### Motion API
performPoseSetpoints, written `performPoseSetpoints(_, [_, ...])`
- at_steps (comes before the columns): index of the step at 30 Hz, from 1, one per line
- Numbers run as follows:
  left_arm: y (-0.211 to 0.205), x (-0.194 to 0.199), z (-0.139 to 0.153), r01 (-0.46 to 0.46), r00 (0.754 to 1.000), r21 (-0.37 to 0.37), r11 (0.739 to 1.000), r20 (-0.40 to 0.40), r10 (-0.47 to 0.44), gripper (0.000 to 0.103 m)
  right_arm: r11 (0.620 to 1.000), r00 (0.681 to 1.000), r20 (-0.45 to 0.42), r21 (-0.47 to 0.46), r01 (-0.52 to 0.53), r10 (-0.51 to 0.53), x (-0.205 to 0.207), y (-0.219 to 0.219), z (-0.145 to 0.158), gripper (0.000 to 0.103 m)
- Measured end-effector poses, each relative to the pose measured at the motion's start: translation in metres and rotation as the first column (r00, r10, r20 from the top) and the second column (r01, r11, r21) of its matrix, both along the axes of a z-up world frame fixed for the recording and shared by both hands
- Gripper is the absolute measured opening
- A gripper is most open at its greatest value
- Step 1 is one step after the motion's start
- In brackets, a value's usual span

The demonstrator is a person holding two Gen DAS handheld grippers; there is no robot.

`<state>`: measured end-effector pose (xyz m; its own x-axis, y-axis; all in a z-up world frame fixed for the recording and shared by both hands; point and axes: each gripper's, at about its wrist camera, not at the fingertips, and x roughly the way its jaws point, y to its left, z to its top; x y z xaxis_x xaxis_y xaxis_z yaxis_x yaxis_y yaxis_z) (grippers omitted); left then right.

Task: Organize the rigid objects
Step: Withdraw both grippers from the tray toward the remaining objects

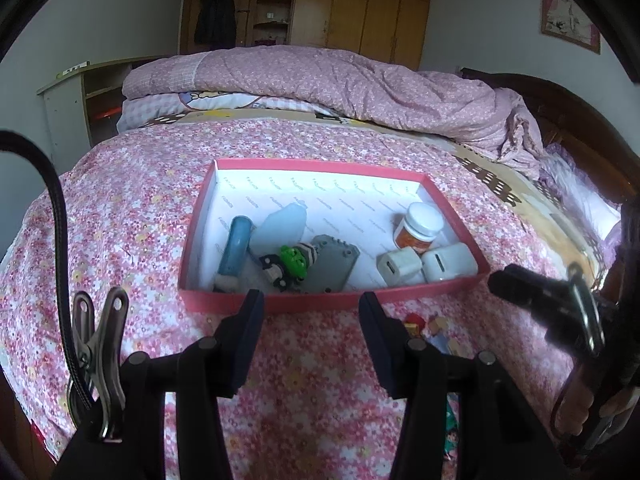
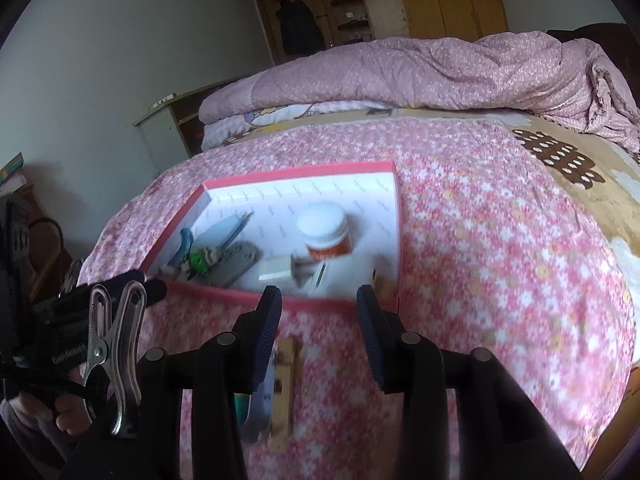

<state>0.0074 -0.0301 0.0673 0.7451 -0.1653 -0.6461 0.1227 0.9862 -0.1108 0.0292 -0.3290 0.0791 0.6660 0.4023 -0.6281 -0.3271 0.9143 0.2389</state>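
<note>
Both grippers are hovering just in front of the near wall of the red box, which is sitting on the floral bedspread.

Left gripper: jaws spread, nothing between them. Right gripper: jaws also parted and empty.

Already lying inside the red box: blue tube, green toy, grey plate, white-lidded jar, two white chargers.

Outside the red box, just before its near wall, small pieces are still waiting: a wooden block beside a pale blue-white item, both below the right gripper; the left view is showing a few small coloured pieces there too. Identity unclear, blurred.

Judgement: next pick is likely one of these. Advice: lower the right gripper squarely over the wooden block, straddling its narrow width, pressing lightly into the soft bedding, closing before lifting; clear the red box's wall before releasing into the open middle floor.
</note>
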Motion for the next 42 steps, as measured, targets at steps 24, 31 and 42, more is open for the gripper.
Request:
performPoseSetpoints(24, [-0.011,-0.026,-0.021,0.045,0.996,0.0,0.999,-0.071,-0.045,0.052,0.999,0.994,-0.103,-0.022,-0.043,0.041,-0.04,0.002,-0.031,0.04])
performPoseSetpoints(31, [-0.015,-0.026,-0.025,0.055,0.995,0.001,0.998,-0.081,-0.055,0.052,0.999,0.991,-0.127,-0.023,-0.03,0.027,-0.047,-0.009,-0.04,0.04])
performPoseSetpoints(42, [-0.039,-0.008,-0.034,0.117,0.986,0.036,0.992,-0.12,-0.112,0.052,0.998,0.993,-0.121,-0.068,-0.016,0.007,-0.05,-0.015,-0.046,0.04])
